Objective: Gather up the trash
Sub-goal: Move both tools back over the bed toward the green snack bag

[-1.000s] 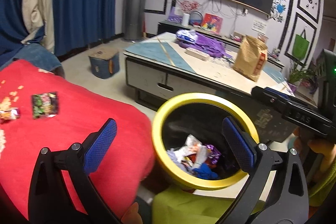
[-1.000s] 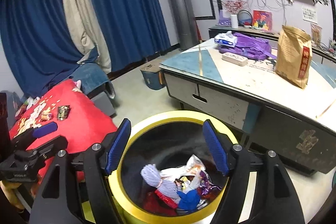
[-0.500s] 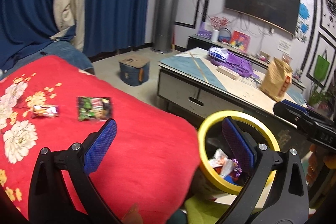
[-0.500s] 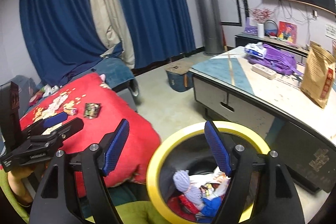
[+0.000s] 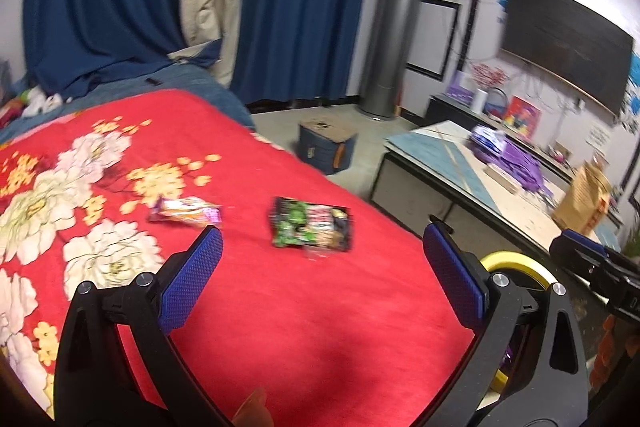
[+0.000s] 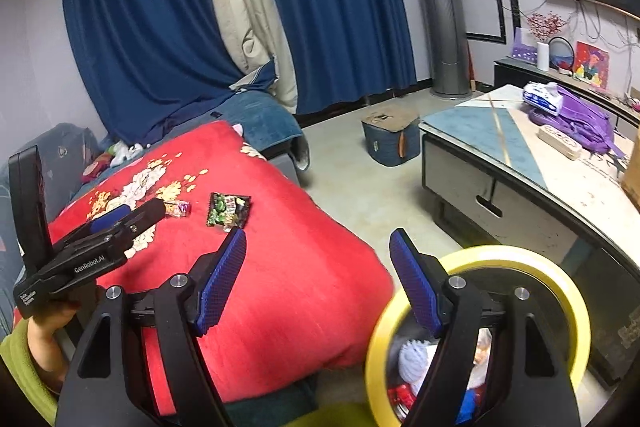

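Note:
Two snack wrappers lie on the red flowered blanket [image 5: 300, 307]: a dark green-and-black wrapper [image 5: 312, 227] [image 6: 228, 210] and a small purple-orange wrapper [image 5: 186, 215] [image 6: 178, 207]. My left gripper [image 5: 320, 279] hovers open just short of them, nothing between its blue pads; the right wrist view shows it [image 6: 128, 219] beside the small wrapper. My right gripper [image 6: 318, 275] is open and empty, over the blanket's edge. The yellow-rimmed trash bin [image 6: 552, 275] [image 5: 516, 265] stands at the lower right with several pieces of trash inside.
A low table [image 6: 520, 163] with a purple bag [image 6: 580, 119] and a brown paper bag [image 5: 584, 199] stands to the right. A blue box [image 6: 388, 143] sits on the floor. Blue curtains [image 6: 160, 27] and a silver column [image 6: 440, 7] back the room.
Both grippers have swung left, away from over the bin and onto the red blanket. The two wrappers have come nearer and toward the centre. Both grippers stay open.

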Demonstrator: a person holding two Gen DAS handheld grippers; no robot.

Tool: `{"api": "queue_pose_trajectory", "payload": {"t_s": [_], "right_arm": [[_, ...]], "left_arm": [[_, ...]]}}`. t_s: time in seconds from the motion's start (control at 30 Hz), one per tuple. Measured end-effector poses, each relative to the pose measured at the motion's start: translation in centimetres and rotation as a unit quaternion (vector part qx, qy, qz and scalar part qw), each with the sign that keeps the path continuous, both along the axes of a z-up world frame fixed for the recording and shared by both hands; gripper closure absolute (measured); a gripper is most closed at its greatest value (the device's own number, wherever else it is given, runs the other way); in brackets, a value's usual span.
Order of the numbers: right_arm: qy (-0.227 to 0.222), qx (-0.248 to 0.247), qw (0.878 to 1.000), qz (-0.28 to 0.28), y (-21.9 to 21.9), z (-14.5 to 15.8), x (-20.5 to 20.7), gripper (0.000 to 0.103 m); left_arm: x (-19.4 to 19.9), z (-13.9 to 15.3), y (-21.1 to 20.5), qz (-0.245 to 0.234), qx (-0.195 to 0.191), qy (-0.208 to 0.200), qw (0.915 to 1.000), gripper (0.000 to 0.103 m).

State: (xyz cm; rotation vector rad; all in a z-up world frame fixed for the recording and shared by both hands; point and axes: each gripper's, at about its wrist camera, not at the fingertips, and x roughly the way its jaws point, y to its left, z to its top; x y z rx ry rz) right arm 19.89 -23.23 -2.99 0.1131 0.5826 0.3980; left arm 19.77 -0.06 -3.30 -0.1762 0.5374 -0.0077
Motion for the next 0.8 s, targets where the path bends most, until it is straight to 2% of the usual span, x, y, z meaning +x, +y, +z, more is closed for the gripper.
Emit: {"api": "queue_pose_trajectory", "payload": {"t_s": [0.3,0.47,0.57,0.8], "right_arm": [[0.022,0.004,0.999,0.037,5.3,-1.4,4.6,0.032],[0.054,0.012,0.997,0.056,8.2,-2.9,7.4,0.038],[0.075,0.013,0.995,0.071,10.1,-4.0,8.8,0.043],[0.091,-0.008,0.992,0.088,13.7,-5.7,11.1,0.048]], "left_arm": [[1.2,-1.2,5.7,0.058,-0.071,0.032,0.9953,0.011],[2.3,-2.4,8.3,0.076,-0.121,0.052,0.9883,0.011],[3.0,-3.3,9.1,0.079,-0.149,0.063,0.9837,0.017],[4.5,-5.1,10.5,0.081,-0.199,0.086,0.9728,0.019]]}}
